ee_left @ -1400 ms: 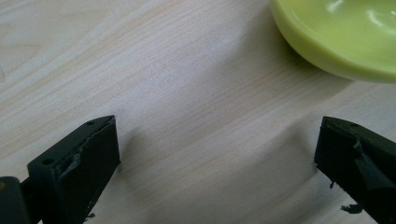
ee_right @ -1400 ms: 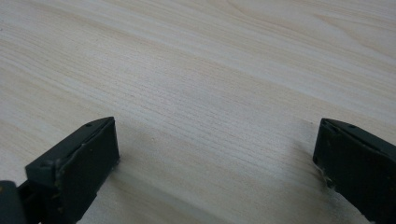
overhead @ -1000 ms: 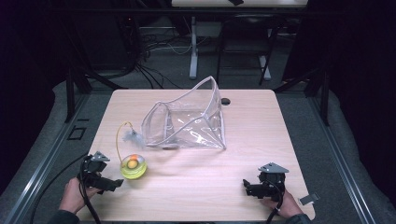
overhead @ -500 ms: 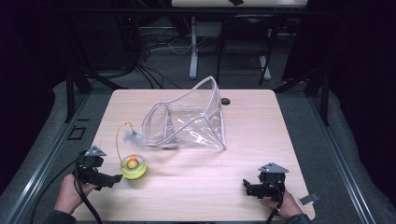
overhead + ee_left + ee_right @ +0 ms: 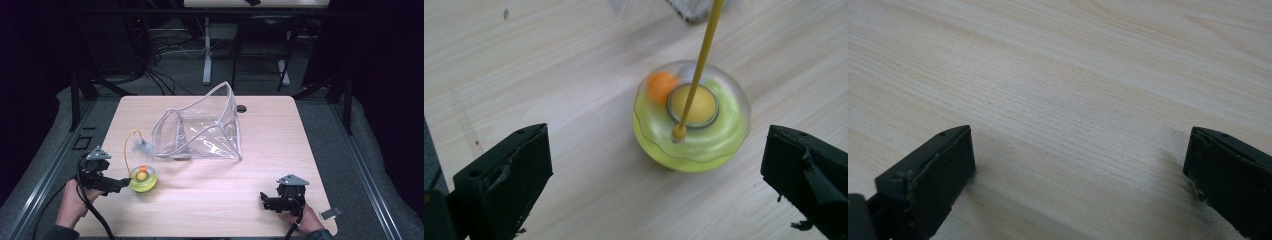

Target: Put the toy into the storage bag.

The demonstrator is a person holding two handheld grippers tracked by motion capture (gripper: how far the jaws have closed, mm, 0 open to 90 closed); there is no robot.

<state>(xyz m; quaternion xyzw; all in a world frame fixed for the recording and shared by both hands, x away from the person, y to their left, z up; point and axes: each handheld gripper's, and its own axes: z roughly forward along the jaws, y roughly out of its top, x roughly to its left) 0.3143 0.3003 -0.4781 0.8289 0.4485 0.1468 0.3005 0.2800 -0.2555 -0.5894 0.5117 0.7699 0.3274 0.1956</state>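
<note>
Light wood table (image 5: 210, 195), dark room behind with cables on the floor. Left gripper (image 5: 120, 184) sits low at the near left edge, jaws spread wide, nothing between the pads. Yellow-green domed toy (image 5: 691, 117) lies just ahead of its jaws, not touching; an orange ball (image 5: 660, 85) sits inside, and a yellow wand (image 5: 704, 55) rises from its top. Clear plastic pouch (image 5: 200, 127) stands farther ahead, open. Right gripper (image 5: 1080, 185) rests near the right edge, jaws apart over bare wood.
</note>
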